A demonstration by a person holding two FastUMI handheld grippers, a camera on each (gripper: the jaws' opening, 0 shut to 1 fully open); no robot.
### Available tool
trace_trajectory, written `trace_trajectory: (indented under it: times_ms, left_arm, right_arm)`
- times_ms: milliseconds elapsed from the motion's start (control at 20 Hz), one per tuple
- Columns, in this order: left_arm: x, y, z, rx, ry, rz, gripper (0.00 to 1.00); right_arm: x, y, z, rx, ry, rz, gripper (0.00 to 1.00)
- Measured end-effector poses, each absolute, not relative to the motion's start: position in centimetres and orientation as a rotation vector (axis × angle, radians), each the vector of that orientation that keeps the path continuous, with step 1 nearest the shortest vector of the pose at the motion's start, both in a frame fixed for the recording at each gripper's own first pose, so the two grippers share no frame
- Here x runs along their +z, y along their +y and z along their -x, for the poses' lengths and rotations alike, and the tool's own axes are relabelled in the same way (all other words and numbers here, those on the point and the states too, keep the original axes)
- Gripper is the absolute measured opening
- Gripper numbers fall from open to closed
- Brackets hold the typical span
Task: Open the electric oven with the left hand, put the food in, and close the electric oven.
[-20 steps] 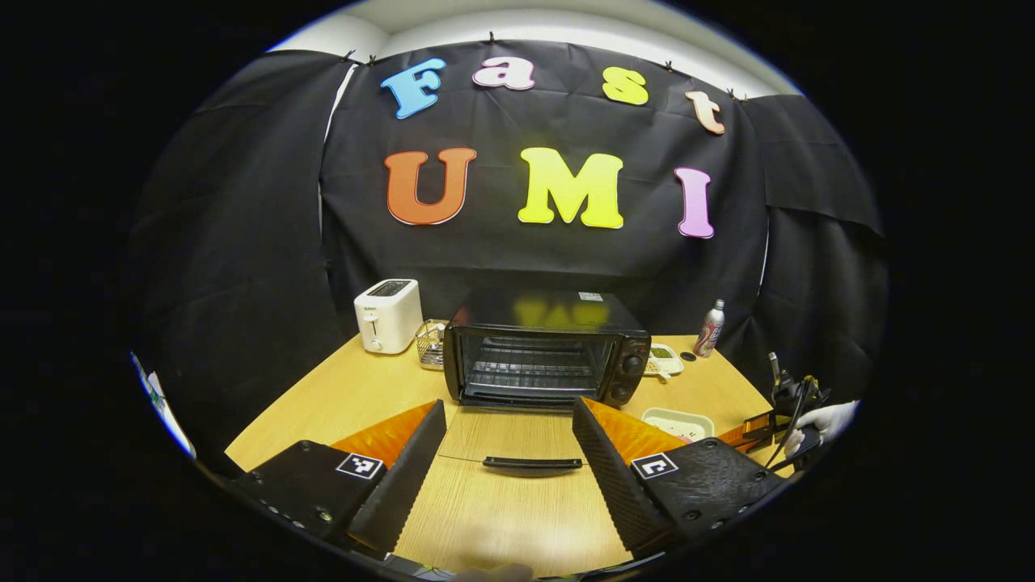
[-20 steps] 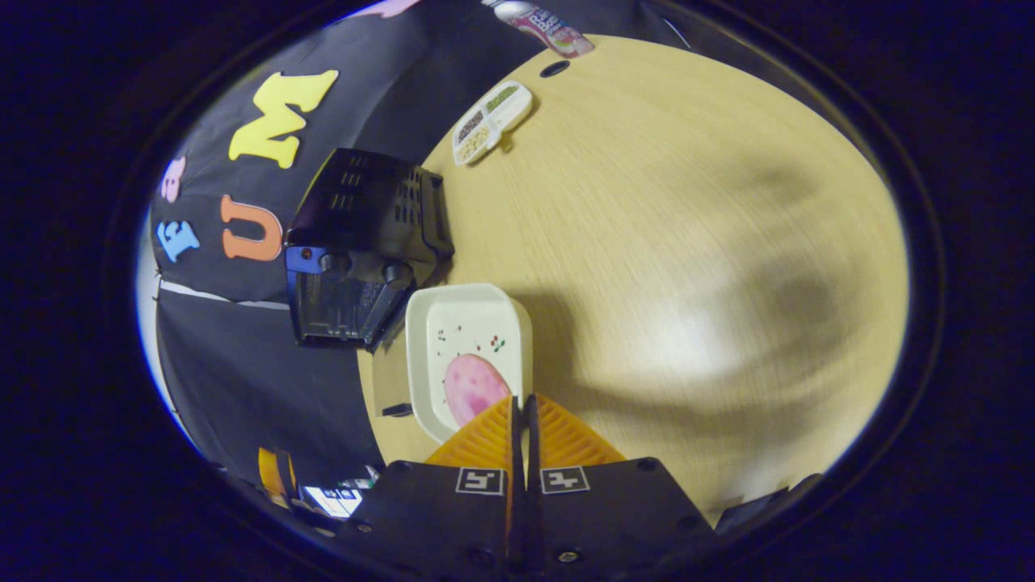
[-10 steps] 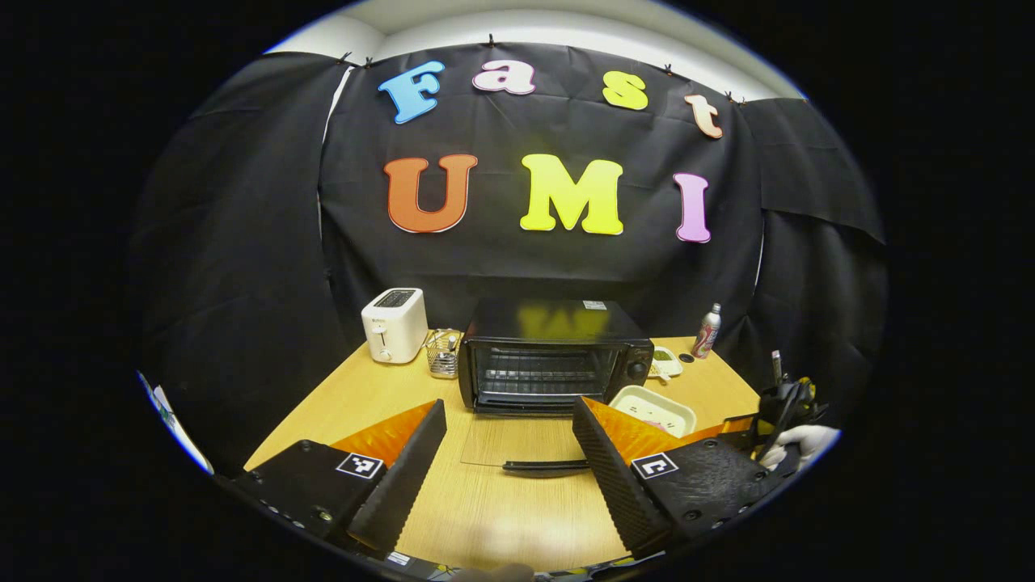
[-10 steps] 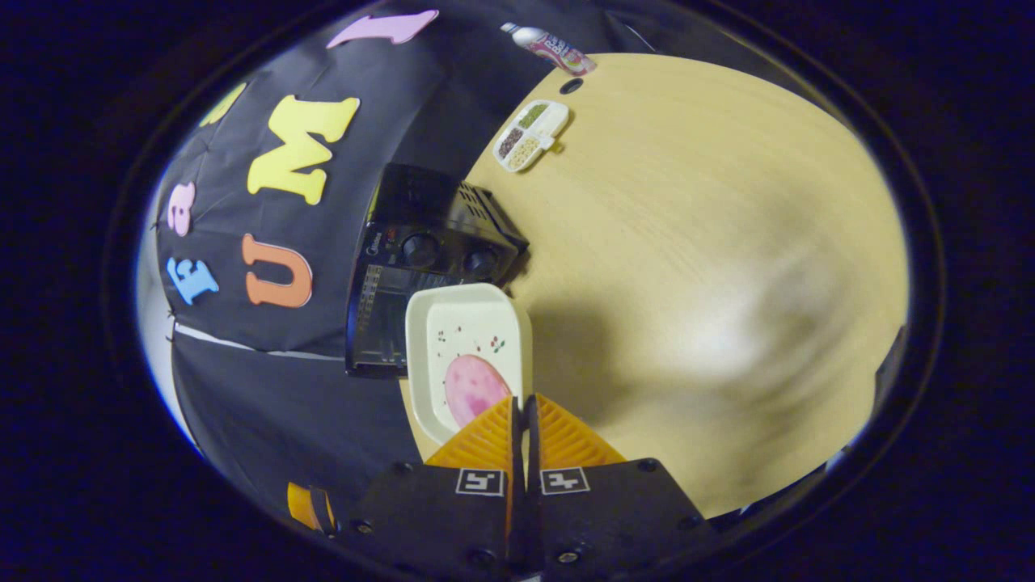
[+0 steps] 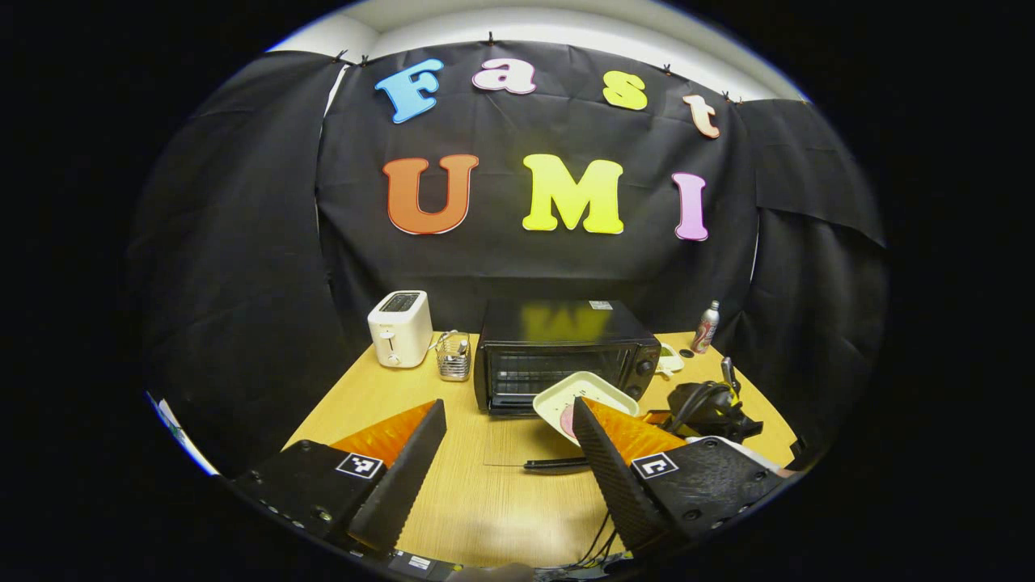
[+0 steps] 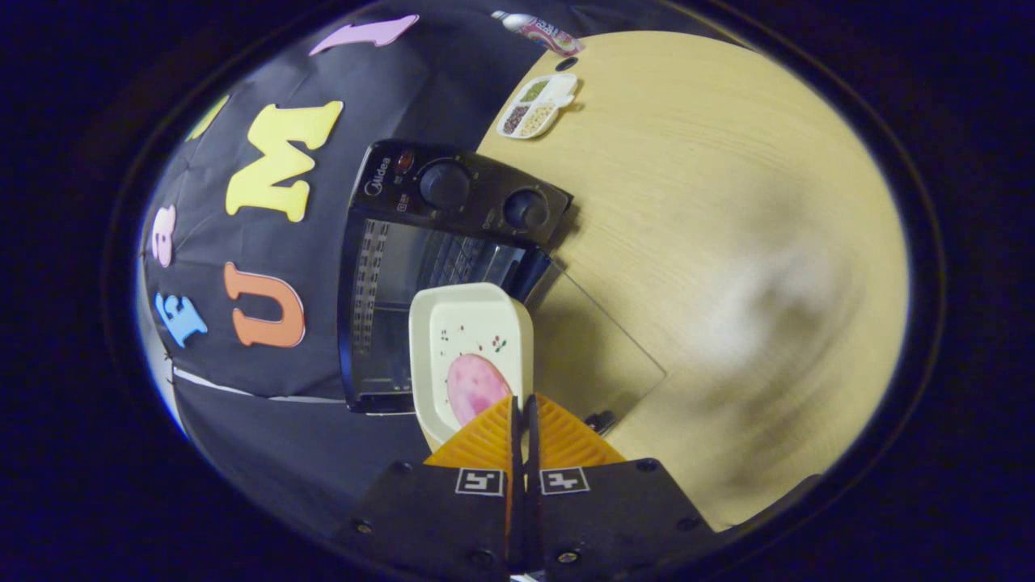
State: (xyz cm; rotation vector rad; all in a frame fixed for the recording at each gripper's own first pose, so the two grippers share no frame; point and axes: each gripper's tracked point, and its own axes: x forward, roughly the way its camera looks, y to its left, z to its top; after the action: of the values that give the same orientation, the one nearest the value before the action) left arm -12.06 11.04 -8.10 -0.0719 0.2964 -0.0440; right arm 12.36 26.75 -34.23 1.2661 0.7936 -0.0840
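Tray with the pink food, pinched at its rim by the right gripper's jaws, has swung from beside the oven to its open mouth above the dropped door, ready for insertion, while the left gripper has drawn back, jaws wide and empty.

bare table blurred, tray partly hidden behind tongs

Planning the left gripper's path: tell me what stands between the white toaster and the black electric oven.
A small wire basket stands between the white toaster and the black electric oven, in the left gripper view.
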Motion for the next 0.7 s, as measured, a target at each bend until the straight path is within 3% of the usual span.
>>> trace_trajectory:
  times_ms: [500, 550, 600, 650, 700]
  left_arm:
    - [-8.3, 13.5, 9.5, -0.013, 0.306, 0.085, 0.96]
    - [-8.4, 13.8, 9.3, -0.009, 0.307, 0.09, 0.86]
    - [-8.4, 13.9, 9.2, -0.003, 0.307, 0.094, 0.96]
    - [-8.6, 14.1, 9.0, 0.005, 0.31, 0.097, 0.96]
    - [-8.6, 14.2, 8.9, 0.011, 0.312, 0.099, 0.96]
  right_arm:
    - [-35.4, 27.2, -19.7, -0.145, 0.809, -1.229, 0.04]
    - [-35.4, 27.2, -20.2, -0.151, 0.806, -1.227, 0.04]
    - [-35.6, 27.1, -20.9, -0.155, 0.807, -1.225, 0.04]
    - [-35.5, 27.1, -21.4, -0.16, 0.802, -1.23, 0.0]
    - [-35.5, 27.2, -21.9, -0.157, 0.8, -1.228, 0.04]
